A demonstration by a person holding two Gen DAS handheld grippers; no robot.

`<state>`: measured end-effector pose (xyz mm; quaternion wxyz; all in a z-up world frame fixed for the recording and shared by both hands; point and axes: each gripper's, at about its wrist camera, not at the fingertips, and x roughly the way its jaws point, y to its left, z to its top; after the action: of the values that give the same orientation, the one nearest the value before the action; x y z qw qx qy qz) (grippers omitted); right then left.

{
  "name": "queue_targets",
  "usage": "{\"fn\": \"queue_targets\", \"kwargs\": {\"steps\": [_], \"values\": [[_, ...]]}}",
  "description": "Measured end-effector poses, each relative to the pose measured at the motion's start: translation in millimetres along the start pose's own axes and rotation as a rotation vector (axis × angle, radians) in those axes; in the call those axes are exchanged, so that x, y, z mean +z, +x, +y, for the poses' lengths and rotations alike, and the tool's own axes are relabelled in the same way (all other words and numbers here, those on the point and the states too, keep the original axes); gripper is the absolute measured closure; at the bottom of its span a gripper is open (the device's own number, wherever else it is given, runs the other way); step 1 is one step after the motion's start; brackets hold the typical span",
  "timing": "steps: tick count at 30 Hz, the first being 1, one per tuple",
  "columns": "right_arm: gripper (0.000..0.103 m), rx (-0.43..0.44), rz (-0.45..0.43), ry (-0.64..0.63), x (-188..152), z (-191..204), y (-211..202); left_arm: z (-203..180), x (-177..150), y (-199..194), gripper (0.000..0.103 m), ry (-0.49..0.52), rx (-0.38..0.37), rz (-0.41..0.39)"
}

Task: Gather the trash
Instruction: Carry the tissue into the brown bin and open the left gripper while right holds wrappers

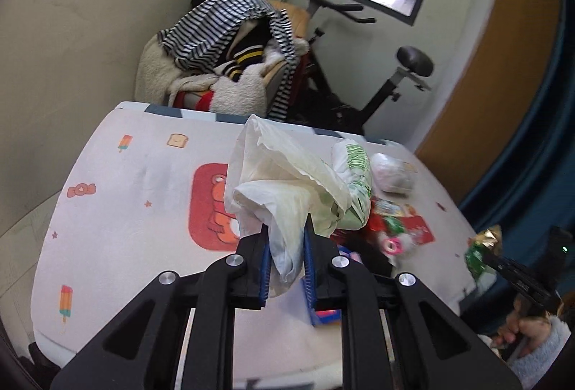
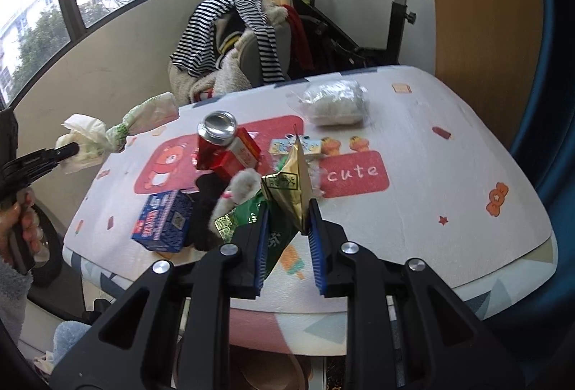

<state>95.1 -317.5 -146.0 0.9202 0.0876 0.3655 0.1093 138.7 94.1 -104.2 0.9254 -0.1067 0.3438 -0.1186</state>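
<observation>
Left gripper [image 1: 286, 239] clamped on crumpled white and green plastic bag [image 1: 298, 185], blue pads [image 1: 265, 264] pinching bag's lower tail; bag held up off pink-and-white cartoon-print tablecloth [image 1: 118, 210], above table's left-centre. Also seen from right wrist view [image 2: 107, 135], out past table's left edge.

Right gripper [image 2: 287, 221] closed on gold and green foil snack wrapper [image 2: 284, 196], wrapper standing up betw. the fingers, near front edge of table.

Rest of trash clustered mid-table: crushed red drink can [image 2: 215, 142] leaning on small red and white carton [image 2: 244, 149], touching. Blue cardboard box [image 2: 163, 221] near front-left edge, tilted. Clear plastic bag w/ white lump inside [image 2: 334, 102] toward far edge, apart from cluster. Small flat printed packet [image 2: 291, 145] just behind wrapper tip. White fuzzy item w/ pink bits [image 2: 237, 192] beside wrapper, on smth black; can't tell what.

Right half of cloth around "cute" patch [image 2: 355, 172] bare to edge. Beyond far edge: chair heaped w/ striped clothes [image 2: 230, 31], black exercise bike [image 2: 359, 13] beside it, close to table.
</observation>
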Motion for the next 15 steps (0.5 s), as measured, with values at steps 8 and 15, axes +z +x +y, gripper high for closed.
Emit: {"fn": "queue_targets", "kwargs": {"steps": [8,15], "values": [[0.079,0.034,-0.044,-0.044,-11.6,24.3,-38.9,-40.9,-76.6,-54.1,0.088,0.033,-0.134,0.023],[0.079,0.053,-0.021,-0.068,-35.7,32.8,-48.8,-60.0,-156.1,-67.2,0.088,0.059,-0.222,0.11]]}}
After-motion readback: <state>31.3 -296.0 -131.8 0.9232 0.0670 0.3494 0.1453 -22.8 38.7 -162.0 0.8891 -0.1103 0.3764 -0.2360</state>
